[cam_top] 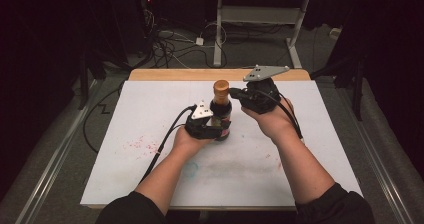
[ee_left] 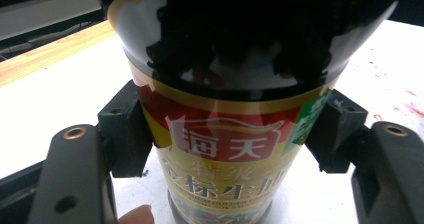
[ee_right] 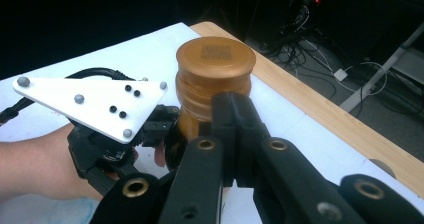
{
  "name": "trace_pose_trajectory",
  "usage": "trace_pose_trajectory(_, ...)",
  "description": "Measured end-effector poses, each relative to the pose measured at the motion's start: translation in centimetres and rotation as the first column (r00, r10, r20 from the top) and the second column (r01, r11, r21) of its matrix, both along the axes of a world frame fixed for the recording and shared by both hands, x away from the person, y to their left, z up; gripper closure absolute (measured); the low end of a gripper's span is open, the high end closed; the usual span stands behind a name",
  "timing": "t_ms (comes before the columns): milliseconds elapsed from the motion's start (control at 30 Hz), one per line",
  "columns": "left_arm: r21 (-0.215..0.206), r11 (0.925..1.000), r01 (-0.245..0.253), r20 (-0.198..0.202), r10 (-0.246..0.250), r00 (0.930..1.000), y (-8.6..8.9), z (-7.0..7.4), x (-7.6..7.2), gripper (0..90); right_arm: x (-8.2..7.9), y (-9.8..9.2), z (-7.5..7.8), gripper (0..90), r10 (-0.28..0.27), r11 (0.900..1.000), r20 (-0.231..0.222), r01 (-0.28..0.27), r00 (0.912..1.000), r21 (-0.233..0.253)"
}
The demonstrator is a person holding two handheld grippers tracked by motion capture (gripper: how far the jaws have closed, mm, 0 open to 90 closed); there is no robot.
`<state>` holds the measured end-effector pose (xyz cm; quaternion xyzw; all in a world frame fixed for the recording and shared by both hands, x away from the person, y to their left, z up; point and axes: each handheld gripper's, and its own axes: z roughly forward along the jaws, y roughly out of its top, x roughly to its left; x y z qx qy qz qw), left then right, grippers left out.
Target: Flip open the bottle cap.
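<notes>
Bottle [cam_top: 221, 109], dark glossy glass with ribbed amber cap [ee_right: 215, 69], is clamped by left gripper [ee_left: 227, 134]; right gripper [ee_right: 232, 129] is pinched closed beside the cap.

I see a dark glass sauce bottle [cam_top: 221, 111] standing upright near the middle of the white bench [cam_top: 150, 104], a little toward its far edge. Its copper-brown screw cap [ee_right: 215, 64] is on, ribbed around the side, with a small square printed code on its flat top. A label [ee_left: 227, 149] wraps the body: red and gold bands, large white Chinese characters on a red panel, dark characters on yellow below, and a green patch at one edge. The glossy black shoulder above the label throws back reflections.
</notes>
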<state>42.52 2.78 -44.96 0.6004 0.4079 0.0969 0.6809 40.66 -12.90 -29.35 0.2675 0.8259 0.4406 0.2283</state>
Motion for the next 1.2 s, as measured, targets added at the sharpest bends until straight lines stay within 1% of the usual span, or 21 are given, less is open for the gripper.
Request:
trace_pose_trajectory(100,-0.007,1.0,-0.002,0.0,0.002,1.0,-0.04,-0.01,0.02,29.1,0.04,0.0,-0.02,90.0,-0.002,1.0,-0.001,0.002,1.0,0.006)
trace_pose_trajectory(167,0.0,1.0,-0.001,0.001,0.001,1.0,-0.01,-0.02,0.02,29.1,0.04,0.01,0.01,90.0,-0.001,1.0,0.004,0.001,1.0,0.011)
trace_pose_trajectory(300,-0.004,1.0,-0.003,0.0,0.003,1.0,0.0,-0.03,0.05,29.1,0.05,0.09,0.04,90.0,-0.002,1.0,0.006,0.002,1.0,0.02)
trace_pose_trajectory(400,0.002,1.0,0.001,0.001,-0.001,1.0,0.03,-0.03,0.03,29.1,0.07,0.09,0.06,90.0,-0.002,1.0,0.009,0.002,1.0,0.029)
trace_pose_trajectory(533,-0.008,1.0,-0.003,0.0,0.003,1.0,0.02,-0.05,0.05,29.1,0.08,0.14,0.09,90.0,-0.002,0.999,0.016,0.002,0.9999,0.04)
trace_pose_trajectory(700,-0.008,1.0,-0.003,0.003,0.003,1.0,0.07,-0.09,0.06,29.1,0.08,0.21,0.06,90.0,-0.003,0.999,0.022,0.001,0.9997,0.054)
trace_pose_trajectory(1200,-0.014,0.9999,-0.005,0.005,0.005,1.0,0.07,-0.14,0.06,29.1,0.15,0.25,0.11,90.0,-0.006,0.997,0.034,0.004,0.9994,0.077)
